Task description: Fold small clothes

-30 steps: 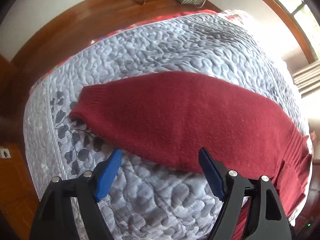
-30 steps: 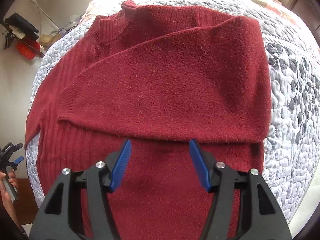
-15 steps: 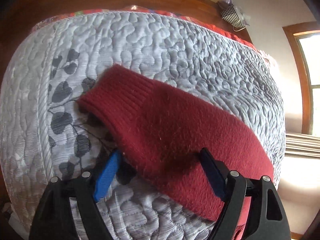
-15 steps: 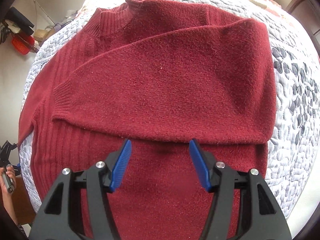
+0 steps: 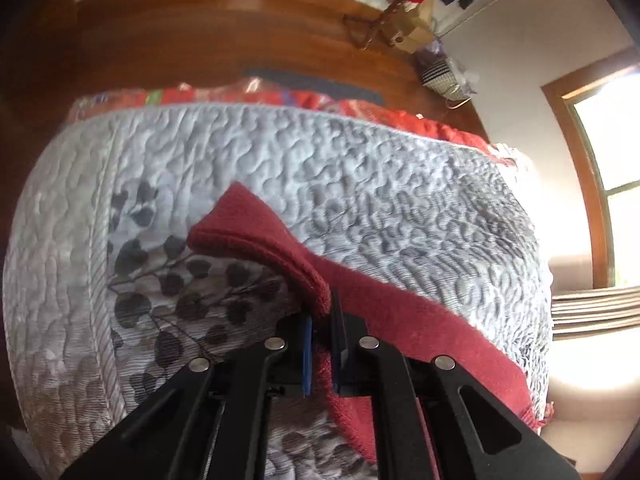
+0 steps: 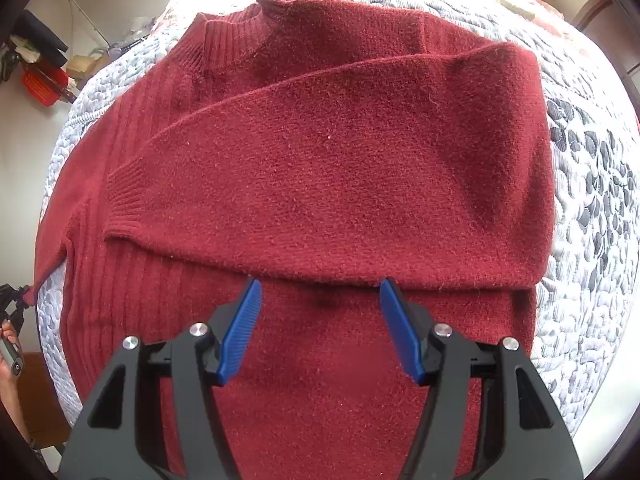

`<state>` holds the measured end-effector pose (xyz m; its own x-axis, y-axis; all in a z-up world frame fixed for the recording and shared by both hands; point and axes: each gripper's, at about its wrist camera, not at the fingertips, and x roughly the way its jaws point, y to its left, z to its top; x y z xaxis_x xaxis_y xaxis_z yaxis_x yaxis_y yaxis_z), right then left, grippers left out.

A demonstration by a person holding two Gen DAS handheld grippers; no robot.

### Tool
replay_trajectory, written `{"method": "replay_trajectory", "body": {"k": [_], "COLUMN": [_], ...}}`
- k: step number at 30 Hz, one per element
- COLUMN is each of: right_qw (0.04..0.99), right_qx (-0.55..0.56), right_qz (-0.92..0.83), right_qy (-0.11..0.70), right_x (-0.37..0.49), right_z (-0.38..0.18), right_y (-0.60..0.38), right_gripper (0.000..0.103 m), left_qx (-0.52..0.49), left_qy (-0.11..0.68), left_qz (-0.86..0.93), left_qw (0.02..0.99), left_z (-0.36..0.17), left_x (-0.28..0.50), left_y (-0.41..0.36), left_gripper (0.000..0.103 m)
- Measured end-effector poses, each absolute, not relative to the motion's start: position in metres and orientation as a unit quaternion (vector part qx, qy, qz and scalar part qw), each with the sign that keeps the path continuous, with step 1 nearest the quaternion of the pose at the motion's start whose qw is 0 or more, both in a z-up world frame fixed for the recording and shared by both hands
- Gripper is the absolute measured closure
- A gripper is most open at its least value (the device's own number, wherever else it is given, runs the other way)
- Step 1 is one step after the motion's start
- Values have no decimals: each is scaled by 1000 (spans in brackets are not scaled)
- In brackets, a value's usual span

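Left wrist view: left gripper (image 5: 322, 336) clamped on the sweater's free sleeve (image 5: 256, 240), lifting it off the quilt (image 5: 360, 168).
Right gripper (image 6: 320, 328) hovers, jaws apart, over the red sweater (image 6: 320, 184); the other sleeve is already crossed toward 9 o'clock. The thin cuff grip might slip, dropping the sleeve crooked.

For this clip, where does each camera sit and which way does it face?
Left wrist: rides the left tool, facing along its fingers at the sweater sleeve it pinches on the quilt.
Right wrist: rides the right tool, open, looking down at the red sweater; a hand shows at the left edge.
Shared: sweater and quilt.
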<state>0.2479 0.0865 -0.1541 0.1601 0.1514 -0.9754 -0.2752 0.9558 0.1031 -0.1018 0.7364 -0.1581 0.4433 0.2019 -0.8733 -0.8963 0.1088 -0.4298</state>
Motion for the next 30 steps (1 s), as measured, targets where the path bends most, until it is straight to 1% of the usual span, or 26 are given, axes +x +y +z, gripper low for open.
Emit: {"method": "replay_trajectory", "body": {"k": [7, 13, 21, 27, 30], "right_qw": [767, 771, 775, 778, 778], "right_qx": [-42, -31, -14, 1, 7], "right_qz": [140, 135, 123, 121, 118], "right_qy": [625, 622, 620, 617, 617], "right_x": [249, 248, 251, 253, 254], "right_z": [-145, -141, -141, -141, -143], "right_y": [73, 53, 24, 3, -8], "right_gripper": [40, 40, 40, 40, 40], "left_qx": [-416, -349, -279, -257, -242], "left_qy": [310, 321, 362, 384, 404], "left_qz": [334, 246, 111, 30, 8], "left_qw": [787, 845, 883, 886, 882], "left_z": [-75, -41, -37, -49, -65], "left_x": [-26, 45, 130, 170, 186], "left_y": [686, 617, 494, 398, 359], "left_gripper": [97, 97, 97, 97, 97]}}
